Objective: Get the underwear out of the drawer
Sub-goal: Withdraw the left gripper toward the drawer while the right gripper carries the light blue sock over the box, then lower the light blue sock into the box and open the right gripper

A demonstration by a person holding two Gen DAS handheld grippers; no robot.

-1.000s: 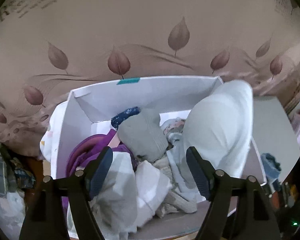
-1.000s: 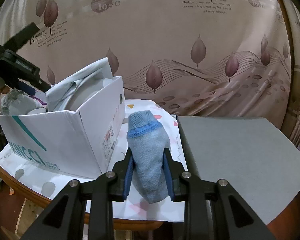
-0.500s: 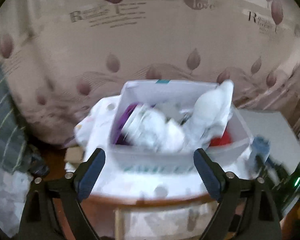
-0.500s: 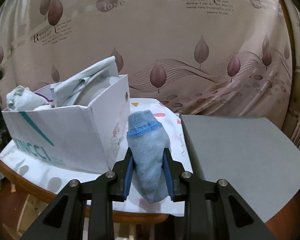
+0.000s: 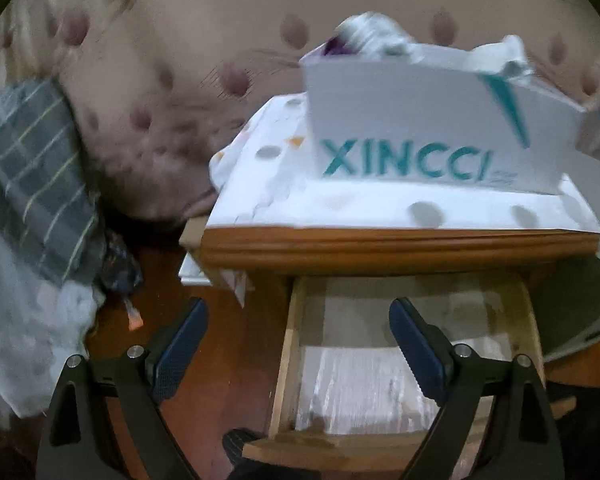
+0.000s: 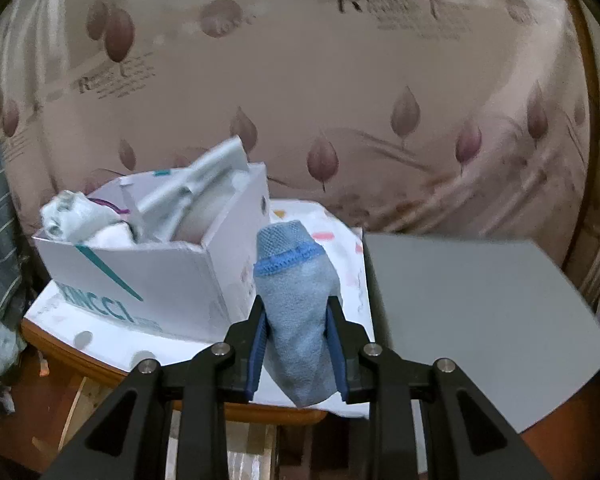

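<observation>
Gripping a rolled blue piece of underwear (image 6: 300,312) between its pads, the right claw (image 6: 296,344) holds it above the front edge of the bench (image 6: 100,364), just beside the white box (image 6: 168,280) of clothes. Below that edge, the left claw (image 5: 300,348) gapes wide with nothing between its fingers, over the pulled-out drawer (image 5: 288,360).

Open wooden drawer (image 5: 412,364); upright folded blue underwear (image 6: 298,312).
</observation>
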